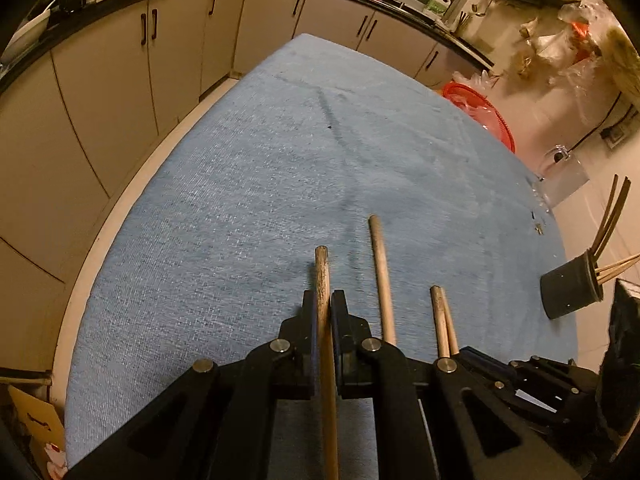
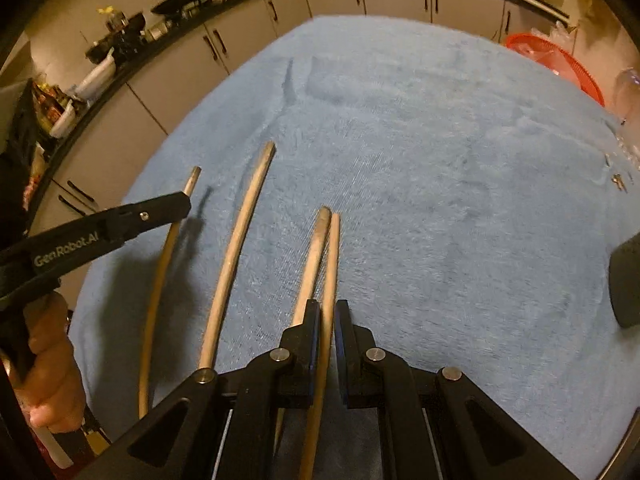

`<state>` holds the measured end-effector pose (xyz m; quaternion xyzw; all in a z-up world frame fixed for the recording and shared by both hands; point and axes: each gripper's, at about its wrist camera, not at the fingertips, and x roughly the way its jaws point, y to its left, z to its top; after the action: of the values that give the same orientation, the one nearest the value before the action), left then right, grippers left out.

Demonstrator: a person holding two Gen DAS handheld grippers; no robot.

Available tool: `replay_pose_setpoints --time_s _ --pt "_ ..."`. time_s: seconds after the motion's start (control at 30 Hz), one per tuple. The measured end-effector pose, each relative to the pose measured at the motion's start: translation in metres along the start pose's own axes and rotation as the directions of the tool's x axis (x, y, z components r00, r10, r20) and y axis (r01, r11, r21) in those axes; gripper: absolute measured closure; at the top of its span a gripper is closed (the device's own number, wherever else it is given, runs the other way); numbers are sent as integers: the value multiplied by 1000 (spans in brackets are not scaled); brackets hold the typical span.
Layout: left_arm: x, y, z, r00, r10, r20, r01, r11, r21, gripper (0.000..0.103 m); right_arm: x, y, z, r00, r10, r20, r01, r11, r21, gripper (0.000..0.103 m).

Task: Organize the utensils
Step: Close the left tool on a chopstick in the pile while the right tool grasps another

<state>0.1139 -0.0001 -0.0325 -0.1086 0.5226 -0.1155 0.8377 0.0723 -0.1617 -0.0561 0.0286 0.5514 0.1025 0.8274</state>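
Several wooden chopsticks lie on the blue cloth [image 1: 280, 168]. My left gripper [image 1: 325, 300] is shut on one chopstick [image 1: 322, 268], whose tip sticks out past the fingers. Another chopstick [image 1: 380, 272] and a touching pair [image 1: 440, 316] lie to its right. My right gripper [image 2: 327, 312] is shut on one chopstick [image 2: 332, 248] of that pair; its mate [image 2: 314, 256] lies beside it. In the right wrist view the left gripper [image 2: 176, 208] holds its chopstick [image 2: 160, 280] at left, with a loose one [image 2: 240, 240] between. A dark utensil holder [image 1: 568, 292] with several chopsticks stands at right.
A red basket [image 1: 480, 108] sits at the table's far right edge, with a clear glass container [image 1: 564, 176] near it. Small metal bits [image 2: 618, 182] lie on the cloth at right. Kitchen cabinets [image 1: 120, 80] run behind the table. The holder's edge [image 2: 626, 284] shows in the right wrist view.
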Motion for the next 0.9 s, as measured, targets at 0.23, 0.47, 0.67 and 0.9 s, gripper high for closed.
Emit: replay_pose_setpoints --time_s 0.23,0.47,0.67,0.9 --pt "15 3 3 999 34 -29 -34 999 14 96 10 7 21 998 -69 -7 69 997 -24 93" --pt "23 -3 17 998 43 -50 -42 999 31 96 23 -3 57 996 -57 -66 57 998 5 93" --pt "22 -2 15 997 40 -65 -38 999 27 96 28 -21 76 996 -12 -84 17 998 52 91" --pt "23 -10 16 996 71 -59 -67 995 69 95 42 -9 100 993 -85 -81 84 996 -13 89"
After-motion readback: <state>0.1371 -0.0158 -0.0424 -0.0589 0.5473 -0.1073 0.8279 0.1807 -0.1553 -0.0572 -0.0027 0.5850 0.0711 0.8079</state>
